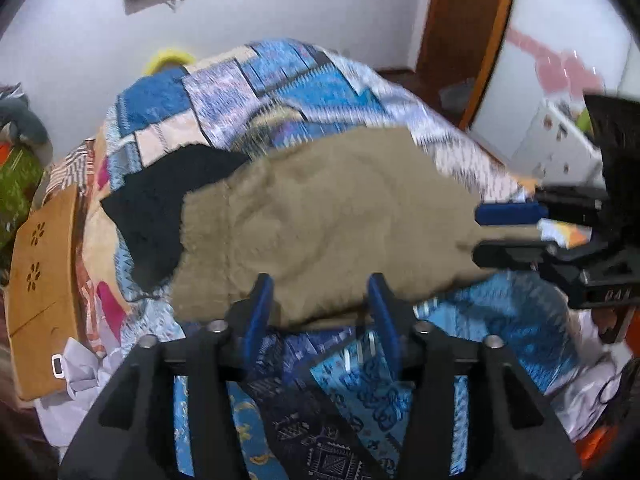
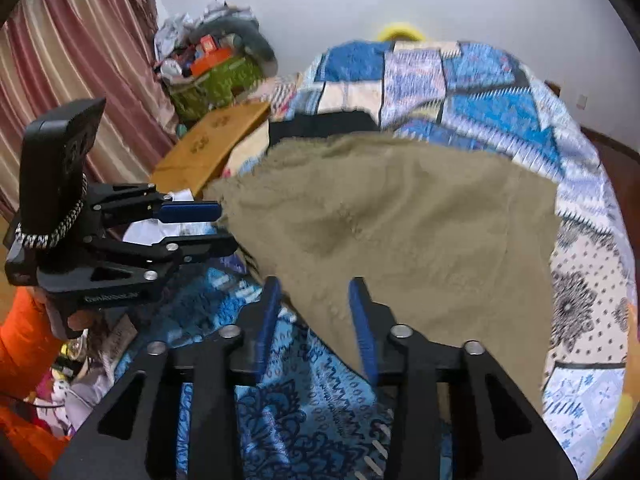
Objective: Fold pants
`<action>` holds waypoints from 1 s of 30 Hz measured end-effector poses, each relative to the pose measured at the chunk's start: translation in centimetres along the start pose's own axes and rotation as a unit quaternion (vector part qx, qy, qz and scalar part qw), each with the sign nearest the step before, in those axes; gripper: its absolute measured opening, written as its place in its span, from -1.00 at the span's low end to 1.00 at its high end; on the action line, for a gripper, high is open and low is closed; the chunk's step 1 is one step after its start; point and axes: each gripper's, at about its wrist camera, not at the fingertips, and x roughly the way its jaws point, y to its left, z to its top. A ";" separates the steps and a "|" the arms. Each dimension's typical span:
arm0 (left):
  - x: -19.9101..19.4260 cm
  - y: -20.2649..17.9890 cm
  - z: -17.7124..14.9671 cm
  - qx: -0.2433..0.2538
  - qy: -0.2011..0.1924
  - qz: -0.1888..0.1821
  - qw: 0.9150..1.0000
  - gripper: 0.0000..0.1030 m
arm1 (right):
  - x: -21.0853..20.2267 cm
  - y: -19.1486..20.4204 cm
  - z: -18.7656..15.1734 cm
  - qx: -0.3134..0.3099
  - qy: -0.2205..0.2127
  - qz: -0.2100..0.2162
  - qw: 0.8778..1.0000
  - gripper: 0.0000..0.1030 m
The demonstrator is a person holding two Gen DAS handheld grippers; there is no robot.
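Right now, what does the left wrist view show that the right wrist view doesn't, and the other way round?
Only the left wrist view shows the wooden door frame and the white drawers. Only the right wrist view shows the striped curtain and an orange sleeve. Both show the tan pants on the patterned bedspread, a black garment behind them, the wooden board, and each other's gripper, fingers apart.

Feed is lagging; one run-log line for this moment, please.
stage: mid-fold | left gripper: open | right gripper: open | khaki fabric pants: on blue patchwork bedspread
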 end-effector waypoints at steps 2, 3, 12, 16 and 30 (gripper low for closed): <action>-0.4 0.5 1.0 -0.013 -0.016 0.009 1.000 0.24 | -0.6 -0.2 0.6 0.008 -0.014 -0.001 1.000 -0.17; -0.2 0.8 1.5 -0.022 -0.018 0.017 0.999 0.27 | -0.6 -0.4 0.8 0.014 -0.016 -0.003 1.000 -0.15; 7.0 2.0 1.9 -0.045 0.066 0.031 0.996 0.29 | 5.0 -3.2 -0.5 0.053 0.072 -0.048 0.995 -0.14; 7.6 2.3 0.4 -0.030 0.067 0.033 0.997 0.29 | 4.3 -4.8 -1.7 0.075 0.071 -0.040 0.994 -0.14; 5.9 6.2 -2.8 -0.076 0.073 0.050 0.993 0.47 | -1.0 -9.7 -5.7 0.140 0.063 -0.073 0.985 -0.10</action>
